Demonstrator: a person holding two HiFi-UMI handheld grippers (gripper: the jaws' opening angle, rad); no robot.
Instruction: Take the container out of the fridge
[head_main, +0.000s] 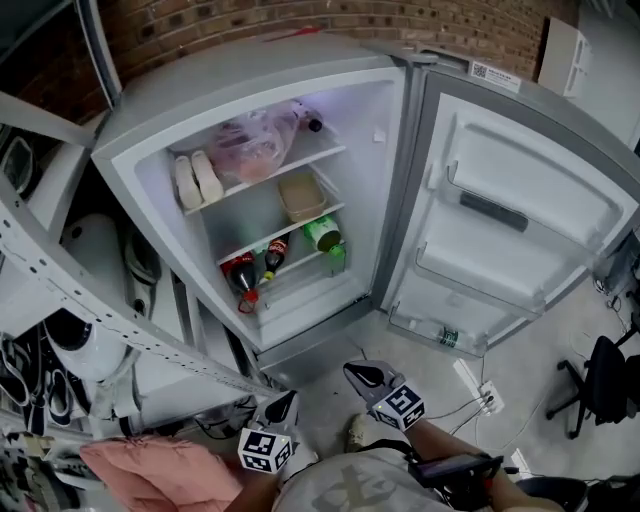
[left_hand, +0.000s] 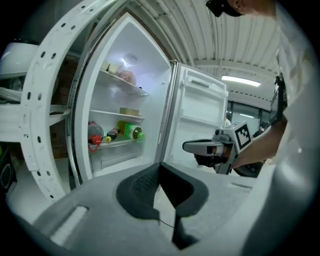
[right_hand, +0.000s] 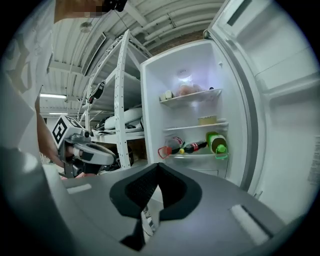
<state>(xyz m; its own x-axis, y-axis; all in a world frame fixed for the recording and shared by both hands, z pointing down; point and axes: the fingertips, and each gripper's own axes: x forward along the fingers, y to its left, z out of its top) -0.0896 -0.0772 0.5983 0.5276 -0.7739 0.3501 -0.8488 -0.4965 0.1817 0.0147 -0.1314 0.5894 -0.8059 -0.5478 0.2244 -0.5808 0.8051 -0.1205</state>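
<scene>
The fridge (head_main: 150, 105) stands open with its door (head_main: 520, 215) swung to the right. A beige container (head_main: 302, 196) sits on the middle shelf, seen small in the left gripper view (left_hand: 129, 111) and the right gripper view (right_hand: 207, 120). My left gripper (head_main: 283, 409) and right gripper (head_main: 362, 377) hang low in front of the fridge, well short of it. Both are shut and hold nothing. Each shows in the other's view: the right gripper (left_hand: 186, 147) and the left gripper (right_hand: 114, 159).
The top shelf holds a plastic bag (head_main: 250, 145) and two pale items (head_main: 197, 180). Bottles (head_main: 258, 267) and a green bottle (head_main: 323, 233) lie on the lower shelf. A white rack (head_main: 60, 290) with gear stands at the left. A power strip (head_main: 470, 383) lies on the floor, a chair (head_main: 600, 385) at right.
</scene>
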